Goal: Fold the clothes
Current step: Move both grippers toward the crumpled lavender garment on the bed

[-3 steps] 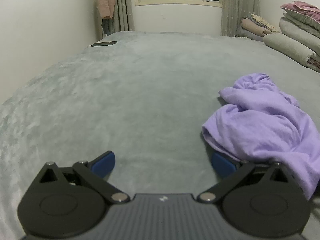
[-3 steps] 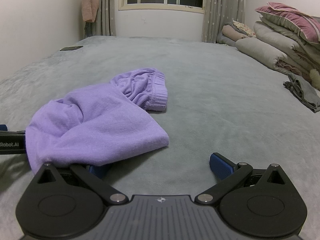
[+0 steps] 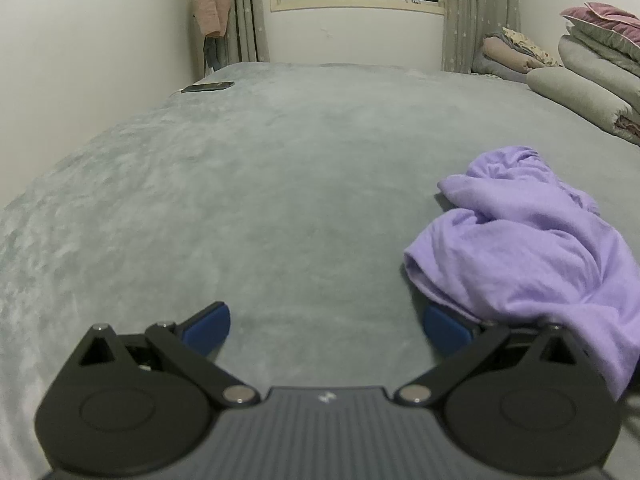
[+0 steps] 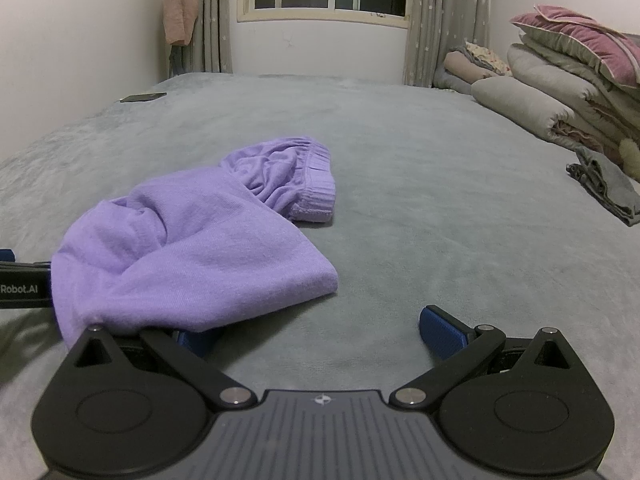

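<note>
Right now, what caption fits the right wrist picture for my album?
Open right gripper low over a grey bedspread, rumpled purple garment draped over its left finger.

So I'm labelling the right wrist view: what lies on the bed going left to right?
Phone → purple garment → folded quilts → grey cloth.
</note>
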Action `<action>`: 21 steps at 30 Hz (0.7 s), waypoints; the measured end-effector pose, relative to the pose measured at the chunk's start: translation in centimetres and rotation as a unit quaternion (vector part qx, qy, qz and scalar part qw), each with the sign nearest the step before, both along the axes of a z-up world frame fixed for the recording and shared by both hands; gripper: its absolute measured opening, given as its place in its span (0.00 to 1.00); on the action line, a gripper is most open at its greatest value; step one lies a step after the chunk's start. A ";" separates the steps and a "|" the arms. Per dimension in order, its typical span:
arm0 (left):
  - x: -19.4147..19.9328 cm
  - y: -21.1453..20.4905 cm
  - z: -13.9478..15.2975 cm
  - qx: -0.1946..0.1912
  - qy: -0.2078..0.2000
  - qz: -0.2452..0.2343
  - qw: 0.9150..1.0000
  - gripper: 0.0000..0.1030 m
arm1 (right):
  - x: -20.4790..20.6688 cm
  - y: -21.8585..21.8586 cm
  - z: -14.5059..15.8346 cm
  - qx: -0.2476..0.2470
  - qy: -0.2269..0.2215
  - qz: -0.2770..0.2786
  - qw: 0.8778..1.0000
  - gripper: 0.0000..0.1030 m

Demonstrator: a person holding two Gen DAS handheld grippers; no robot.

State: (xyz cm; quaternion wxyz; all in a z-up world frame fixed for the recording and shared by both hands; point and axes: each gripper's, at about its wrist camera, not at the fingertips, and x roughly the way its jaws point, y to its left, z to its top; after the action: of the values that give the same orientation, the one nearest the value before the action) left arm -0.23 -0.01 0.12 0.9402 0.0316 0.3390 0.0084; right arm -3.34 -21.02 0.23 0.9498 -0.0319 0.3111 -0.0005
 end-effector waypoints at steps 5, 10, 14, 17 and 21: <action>-0.3 0.0 0.2 -0.012 0.005 -0.002 1.000 1.00 | 0.0 -0.1 0.0 -0.003 -0.001 0.000 1.000 1.00; -0.7 0.0 0.4 -0.022 0.010 -0.010 1.000 1.00 | 0.2 0.1 -0.1 0.002 0.000 0.000 1.000 1.00; -1.6 0.0 1.0 -0.021 0.016 -0.052 0.998 1.00 | 0.3 0.8 -0.1 -0.002 0.004 -0.004 1.000 1.00; -2.3 0.0 1.4 -0.019 0.020 -0.083 0.996 1.00 | -0.4 1.8 0.4 0.003 0.013 -0.018 1.000 1.00; -3.0 0.6 2.1 -0.026 0.022 -0.110 0.993 1.00 | -1.4 2.8 0.7 -0.016 0.007 -0.004 1.000 1.00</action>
State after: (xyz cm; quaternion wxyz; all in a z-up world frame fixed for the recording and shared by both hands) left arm -3.19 0.59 2.25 0.9282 0.0443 0.3541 -0.1049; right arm -4.75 -18.25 0.91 0.9470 -0.0459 0.3177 -0.0091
